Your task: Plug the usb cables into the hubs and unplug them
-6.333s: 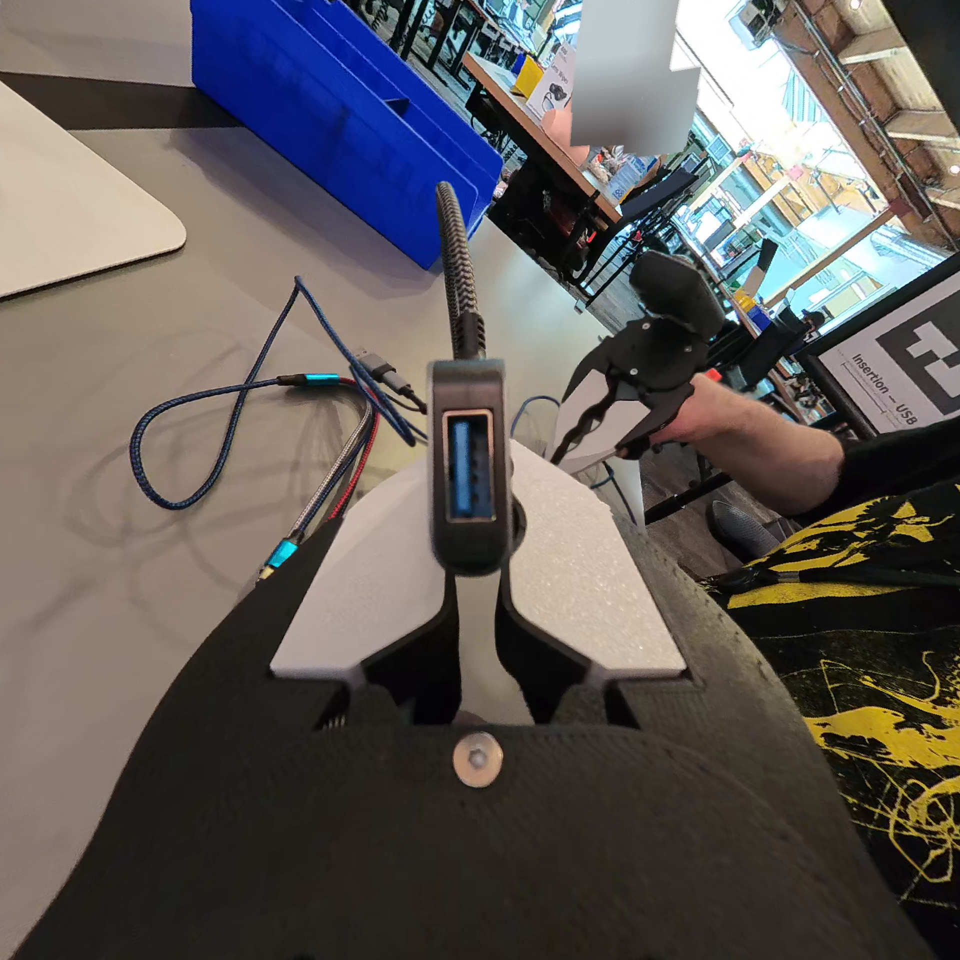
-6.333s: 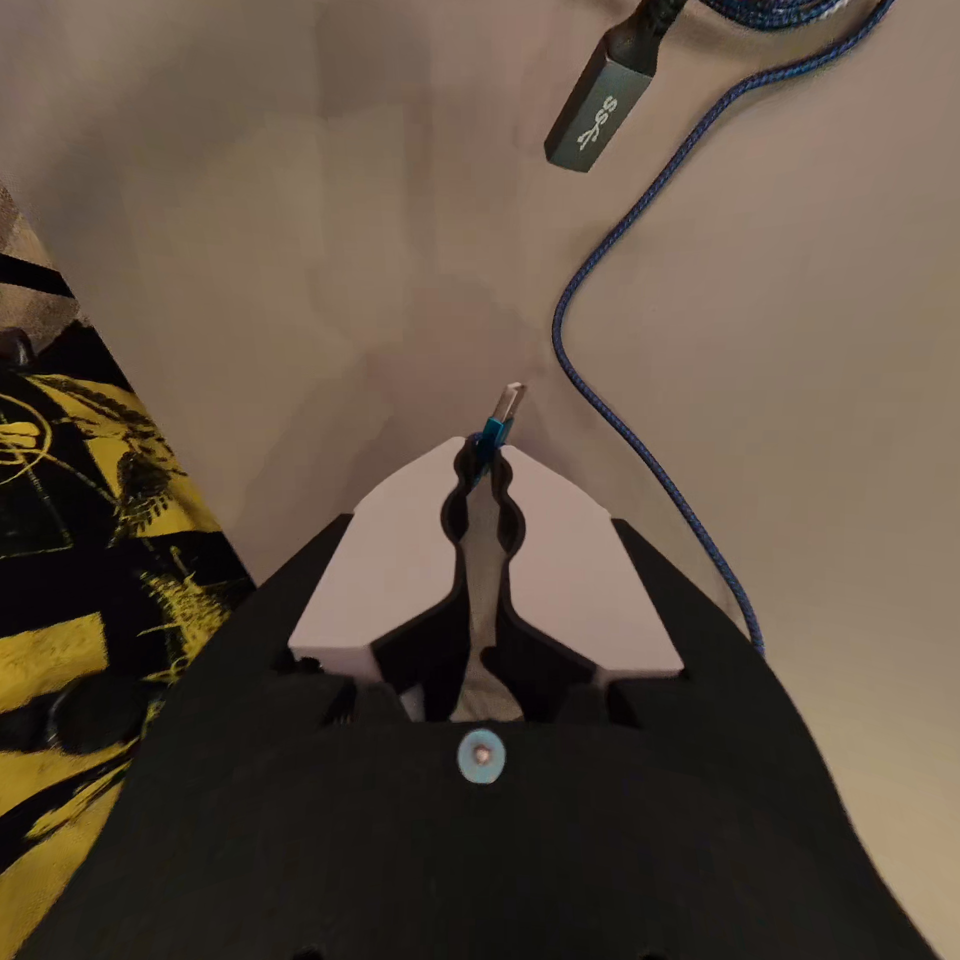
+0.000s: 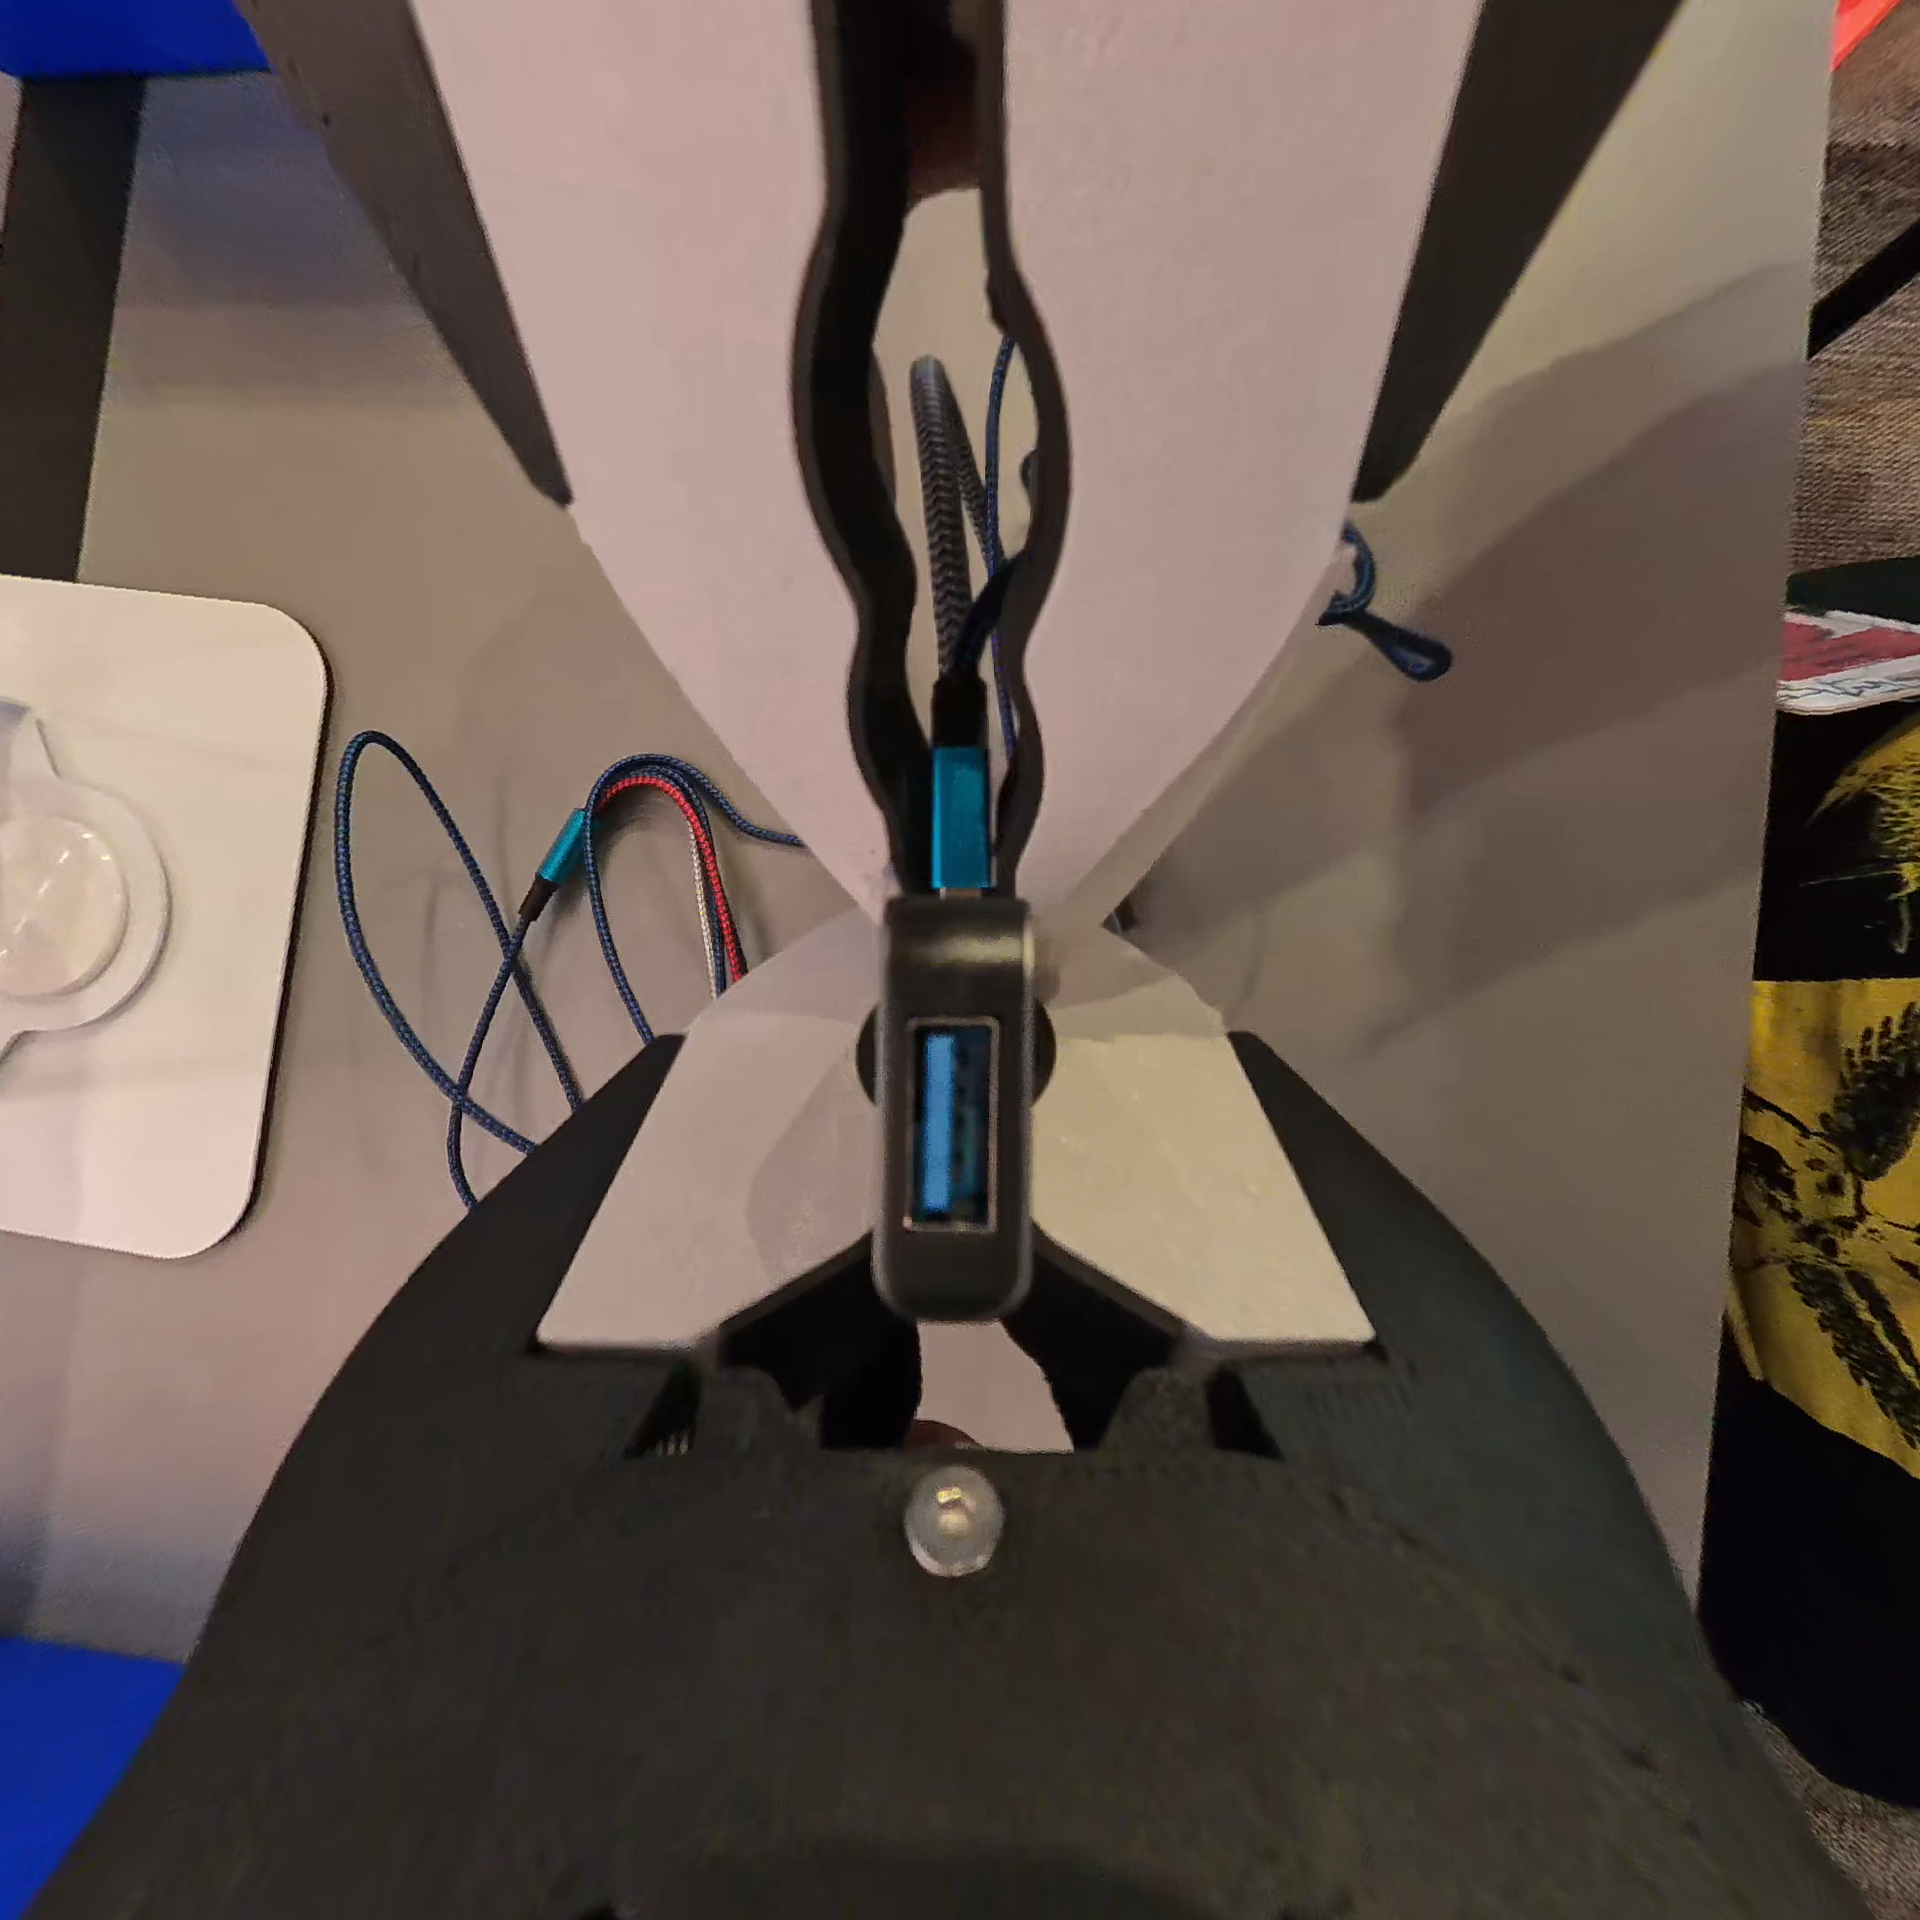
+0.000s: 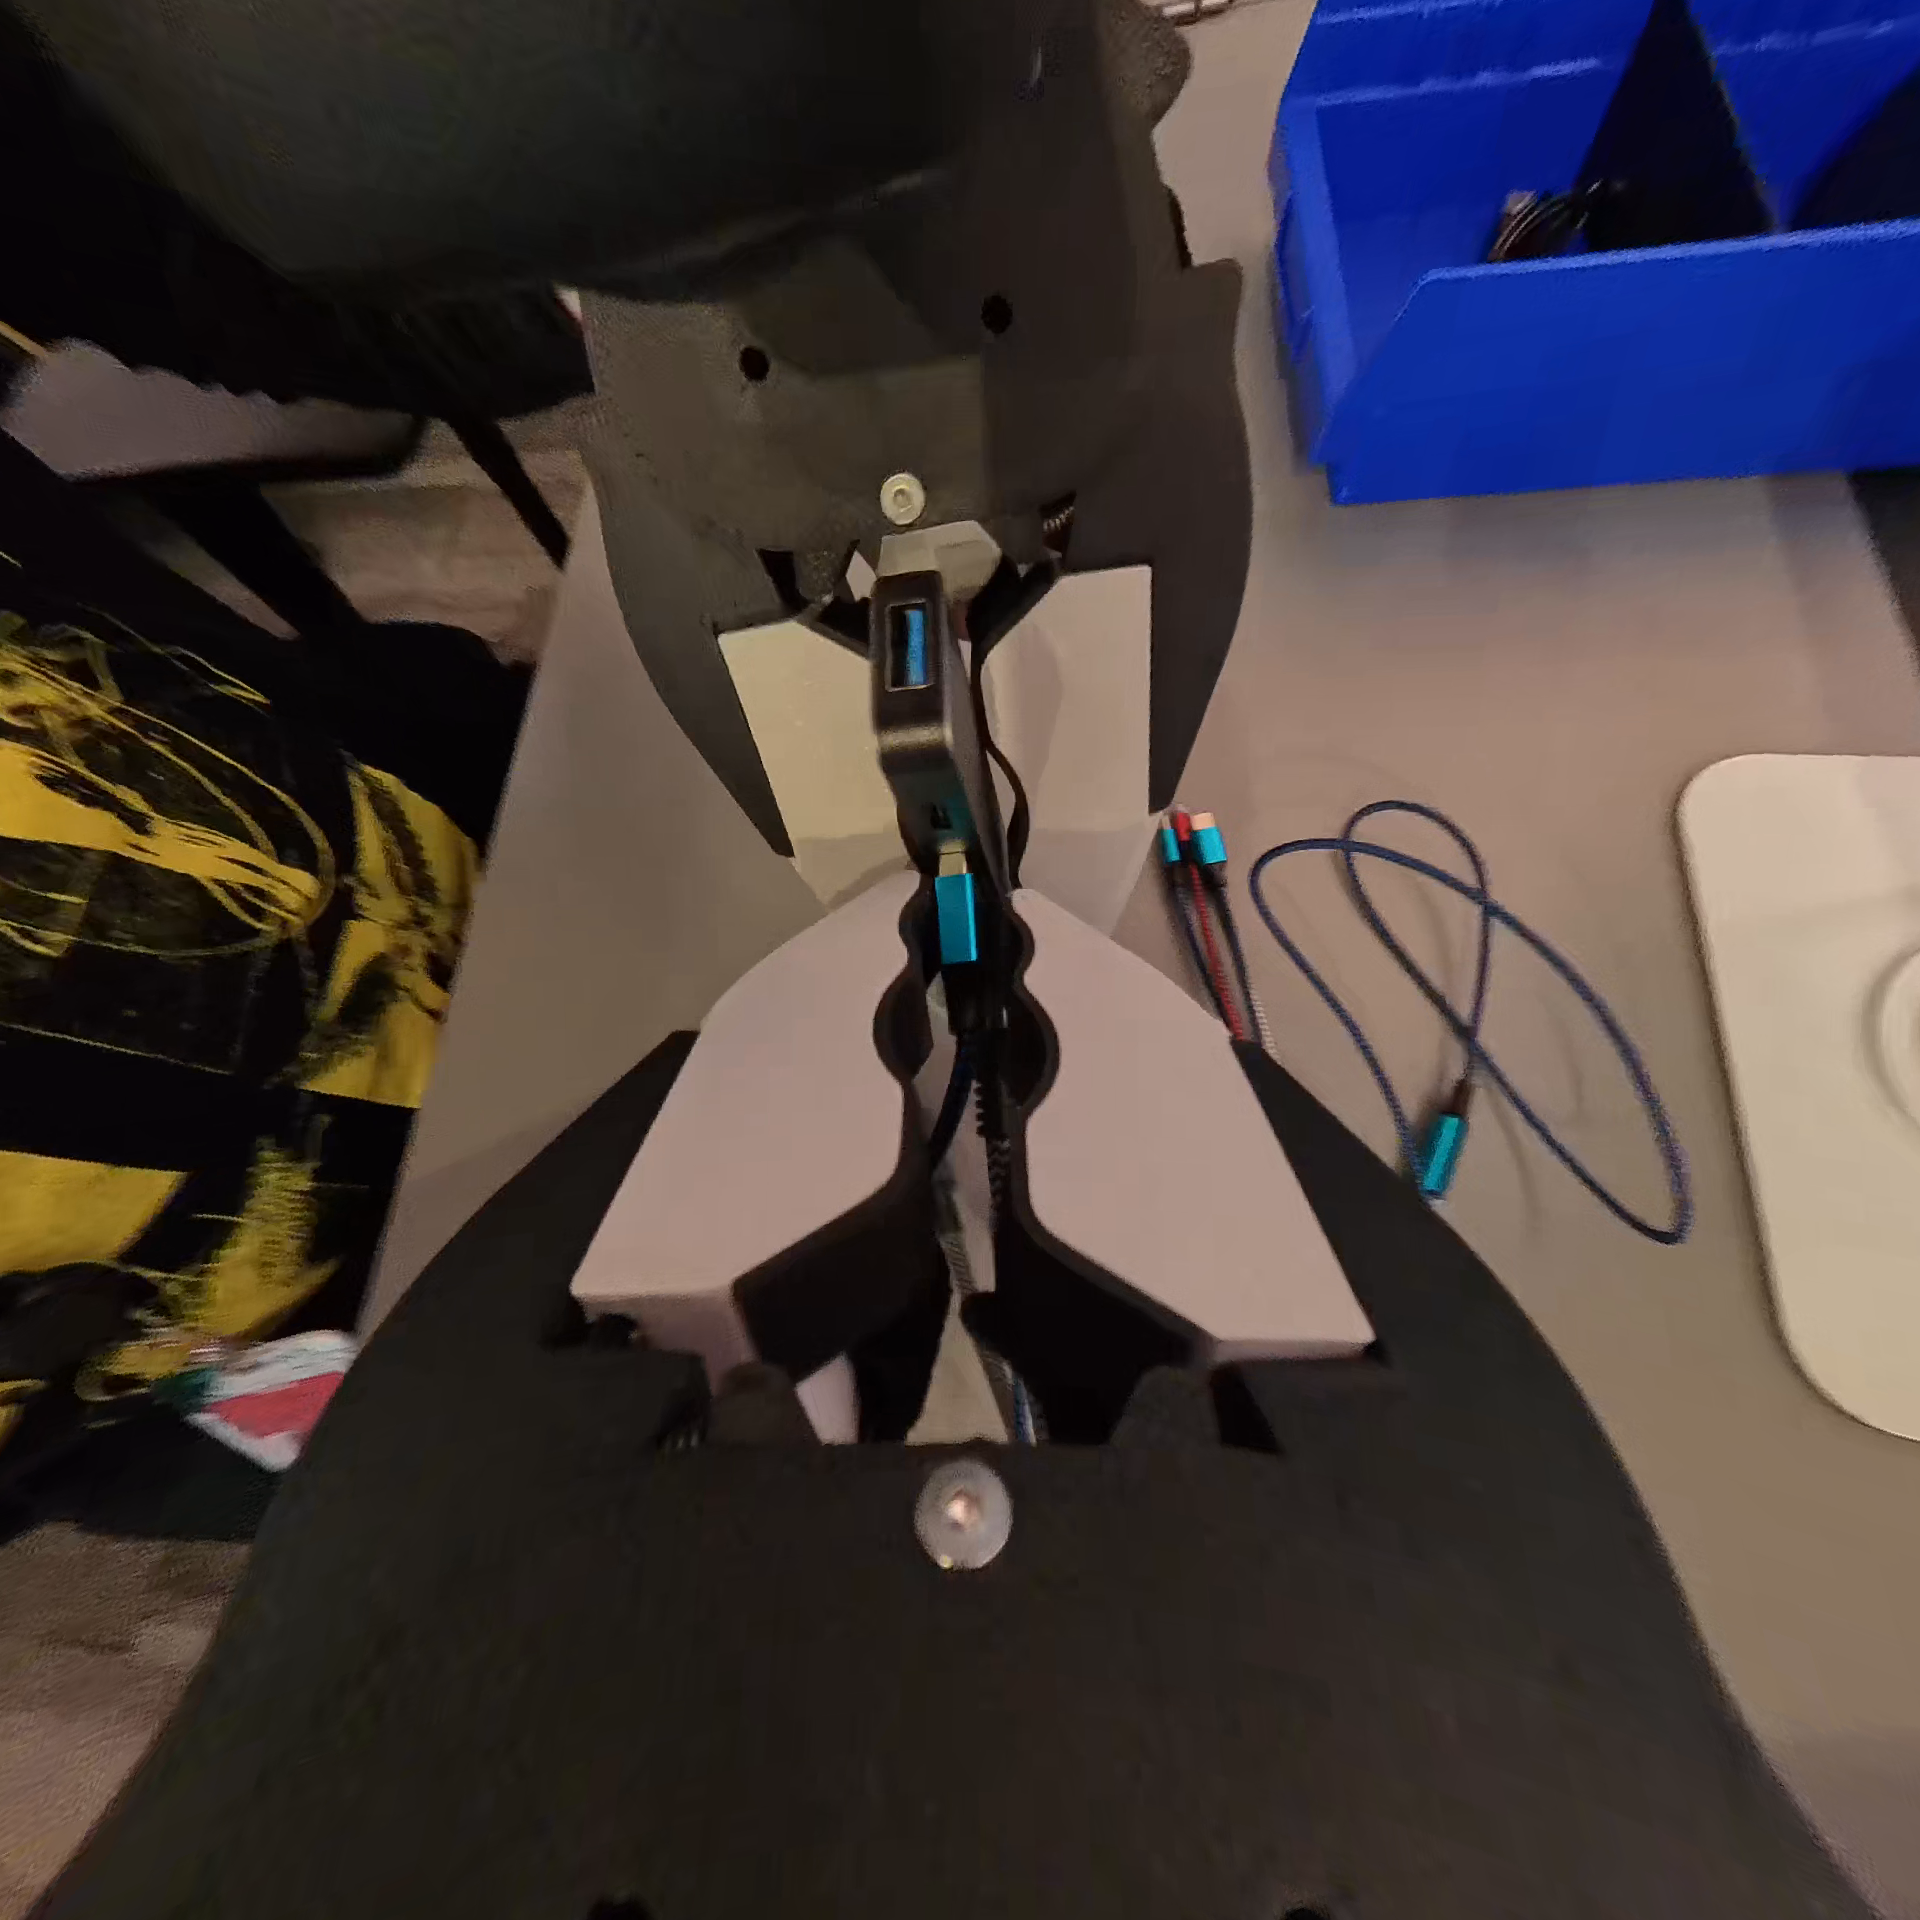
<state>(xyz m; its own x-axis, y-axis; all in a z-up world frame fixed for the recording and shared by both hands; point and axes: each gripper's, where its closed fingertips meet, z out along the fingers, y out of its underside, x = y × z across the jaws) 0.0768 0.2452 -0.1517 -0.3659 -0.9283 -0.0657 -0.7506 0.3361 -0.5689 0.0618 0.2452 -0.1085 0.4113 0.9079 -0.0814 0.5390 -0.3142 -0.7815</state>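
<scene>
USB hub [image 3: 954, 1117]: small dark grey body with rounded corners, one blue-tongued port facing my left wrist camera. It sits upright between the white fingers of my left gripper [image 3: 956, 1049], which is clamped on its sides and holds it above the grey table [image 3: 260, 1403]. A grey-and-black braided lead [image 3: 940, 488] runs from the hub away behind the opposing gripper.

Cable plug [image 4: 956, 920]: bright teal metal shell, silver tip, black strain relief, dark blue braided cord trailing back between my fingers. My right gripper [image 4: 961, 925] is closed on the teal shell. From the right wrist view the silver tip meets the slot in the hub's end face; how far it is seated I cannot tell. From the left wrist view the teal shell stands directly above the hub's top edge, nearly touching.

Both grippers meet tip to tip, pointing at each other over the table.

On the table: loose loops of blue braided cable [image 4: 1455, 966] with another teal plug [image 4: 1442, 1143], a red, white and blue braided bundle [image 4: 1210, 935], a white board [image 4: 1818, 1039], a blue bin [image 4: 1621, 312].
</scene>
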